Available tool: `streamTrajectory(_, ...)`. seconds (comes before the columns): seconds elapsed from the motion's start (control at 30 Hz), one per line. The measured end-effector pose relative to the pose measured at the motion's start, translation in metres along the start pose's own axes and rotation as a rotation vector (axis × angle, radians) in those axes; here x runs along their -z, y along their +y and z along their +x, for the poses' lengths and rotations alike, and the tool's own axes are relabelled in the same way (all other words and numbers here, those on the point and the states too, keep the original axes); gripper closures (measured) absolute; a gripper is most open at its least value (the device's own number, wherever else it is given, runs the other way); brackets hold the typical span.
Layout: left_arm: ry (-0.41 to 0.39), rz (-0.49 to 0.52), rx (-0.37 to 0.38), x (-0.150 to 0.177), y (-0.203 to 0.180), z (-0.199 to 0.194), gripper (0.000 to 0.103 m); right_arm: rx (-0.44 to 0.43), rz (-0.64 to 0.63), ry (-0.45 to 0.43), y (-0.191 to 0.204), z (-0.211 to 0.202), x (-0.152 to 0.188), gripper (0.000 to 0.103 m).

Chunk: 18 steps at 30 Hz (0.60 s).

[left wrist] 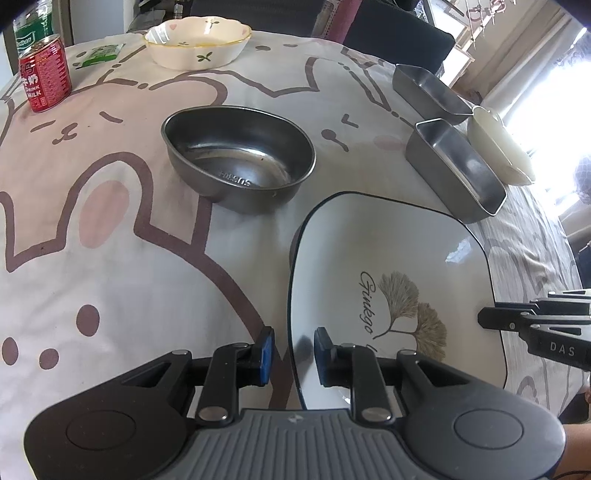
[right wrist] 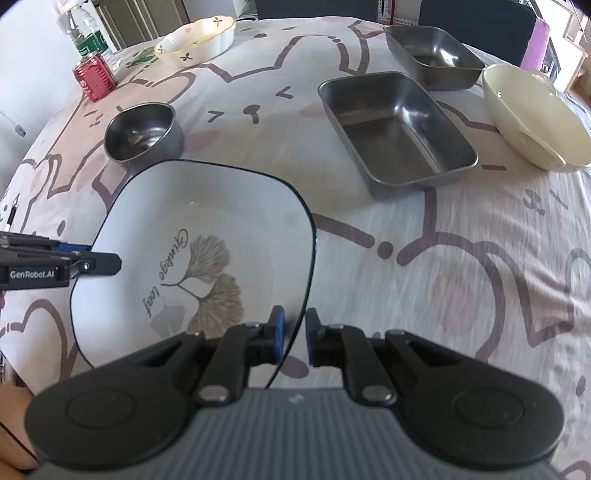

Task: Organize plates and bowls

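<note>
A white square plate with a dark rim and a ginkgo leaf print is held between both grippers, lifted off the cloth. My left gripper straddles its left rim, one blue pad on each side, shut on it. My right gripper pinches the opposite rim of the plate in the same way. Each gripper shows at the other view's edge. A round steel bowl sits behind the plate; it also shows in the right wrist view.
Two rectangular steel trays and a cream bowl stand at the right. A flowered ceramic dish, a red can and a green-labelled bottle are at the far left. A bunny-print cloth covers the table.
</note>
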<state>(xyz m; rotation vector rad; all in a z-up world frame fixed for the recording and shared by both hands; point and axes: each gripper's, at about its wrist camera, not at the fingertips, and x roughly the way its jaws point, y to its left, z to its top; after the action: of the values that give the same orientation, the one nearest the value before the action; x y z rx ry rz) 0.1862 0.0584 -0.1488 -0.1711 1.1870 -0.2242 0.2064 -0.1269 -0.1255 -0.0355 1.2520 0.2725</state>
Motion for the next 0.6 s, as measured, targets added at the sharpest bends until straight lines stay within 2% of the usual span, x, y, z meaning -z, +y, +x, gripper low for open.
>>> streamTrajectory(0.03,0.004,0.003,0.001,0.0,0.0,0.0,0.073,-0.002,0.001,-0.001,-0.001,0.0,0.0,0.088)
streamTrajectory(0.07,0.006,0.005,-0.002,0.0,-0.001,0.0,0.061,-0.002,0.001,-0.003,-0.001,0.0,0.0,0.081)
streamTrajectory(0.1,0.003,0.005,-0.007,0.0,-0.001,0.0,0.048,-0.004,-0.001,-0.001,-0.001,0.001,0.001,0.072)
streamTrajectory(0.13,-0.001,0.004,-0.01,0.001,-0.001,-0.001,0.042,0.002,-0.001,0.001,-0.001,0.002,0.001,0.058)
streamTrajectory(0.2,-0.008,0.004,-0.008,0.001,-0.003,-0.004,0.022,0.02,-0.015,-0.004,0.002,0.002,0.003,0.05)
streamTrajectory(0.23,-0.014,0.007,-0.007,0.001,-0.004,-0.005,0.019,0.023,-0.025,-0.009,0.003,0.001,0.004,0.048)
streamTrajectory(0.3,-0.022,0.021,-0.013,0.001,-0.007,-0.008,0.005,0.017,-0.031,-0.026,0.005,-0.002,0.006,0.04)
streamTrajectory(0.4,-0.038,0.031,-0.036,0.003,-0.011,-0.013,0.001,0.001,-0.034,-0.06,0.005,-0.009,0.007,0.032)
streamTrajectory(0.47,-0.049,0.032,-0.056,0.003,-0.013,-0.017,0.0,-0.006,-0.031,-0.078,0.003,-0.015,0.009,0.023)
streamTrajectory(0.57,-0.07,0.045,-0.06,0.002,-0.018,-0.023,0.0,-0.022,-0.007,-0.125,-0.005,-0.026,0.01,0.017)
streamTrajectory(0.6,-0.079,0.045,-0.066,0.001,-0.019,-0.026,0.0,-0.029,0.007,-0.148,-0.008,-0.031,0.01,0.01)
